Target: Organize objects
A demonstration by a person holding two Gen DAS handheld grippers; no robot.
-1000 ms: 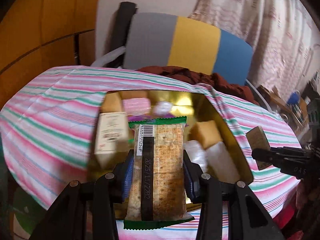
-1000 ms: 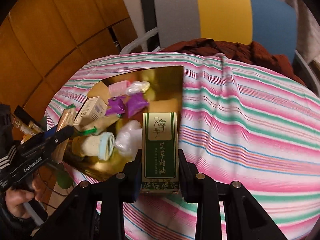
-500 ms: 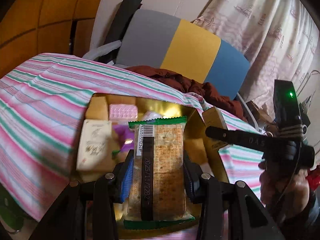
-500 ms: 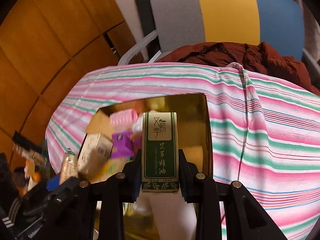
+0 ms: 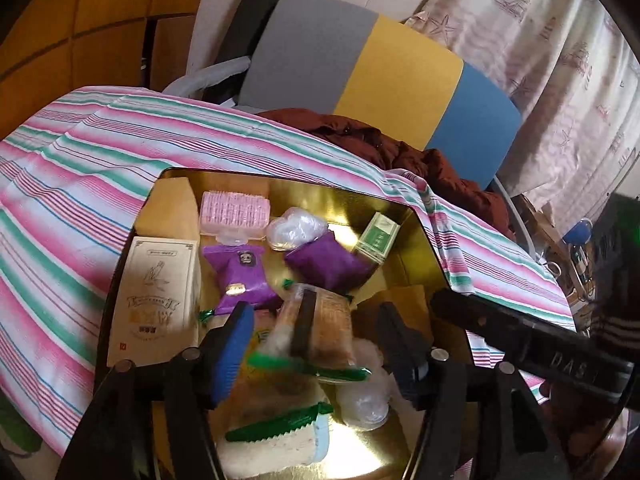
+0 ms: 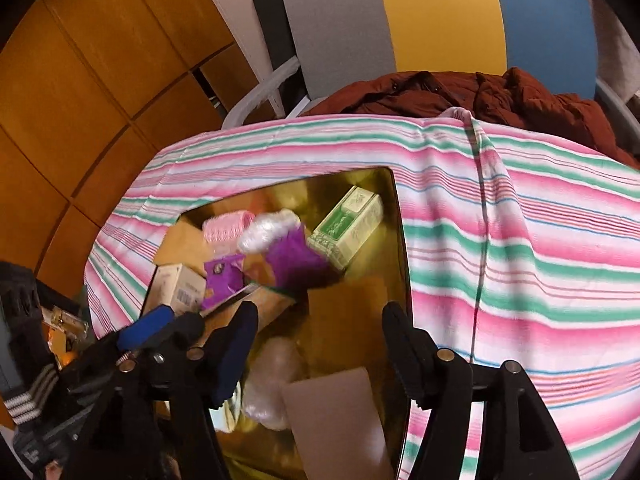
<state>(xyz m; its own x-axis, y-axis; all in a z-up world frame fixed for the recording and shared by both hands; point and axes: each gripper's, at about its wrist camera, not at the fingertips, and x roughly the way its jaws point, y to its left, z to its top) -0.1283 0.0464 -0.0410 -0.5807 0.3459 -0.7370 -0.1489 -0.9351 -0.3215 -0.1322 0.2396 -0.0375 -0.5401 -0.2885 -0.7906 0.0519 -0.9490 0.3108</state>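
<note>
Both tools stand wide open over the gold tray (image 5: 416, 216), nothing pinched in either. The left tool (image 5: 316, 344) hangs spread above the near part of the tray, and the cracker packet (image 5: 320, 328) lies just beyond and between its fingers, tilted and blurred, resting on the heap and free of both pads. The green box (image 6: 346, 226) sits in the tray's far right corner, leaning on a purple pouch (image 6: 296, 260), well ahead of the right tool (image 6: 320, 344), whose fingers gape over the tray's near right side. Left of the packet lies a cream carton (image 5: 154, 300) along the tray's left wall; beyond it a pink case (image 5: 234, 214) and a second purple pouch (image 5: 240, 276). The tray rests on a table under a striped cloth (image 5: 72, 184). The right tool's black arm (image 5: 528, 344) crosses the left camera's lower right.
</note>
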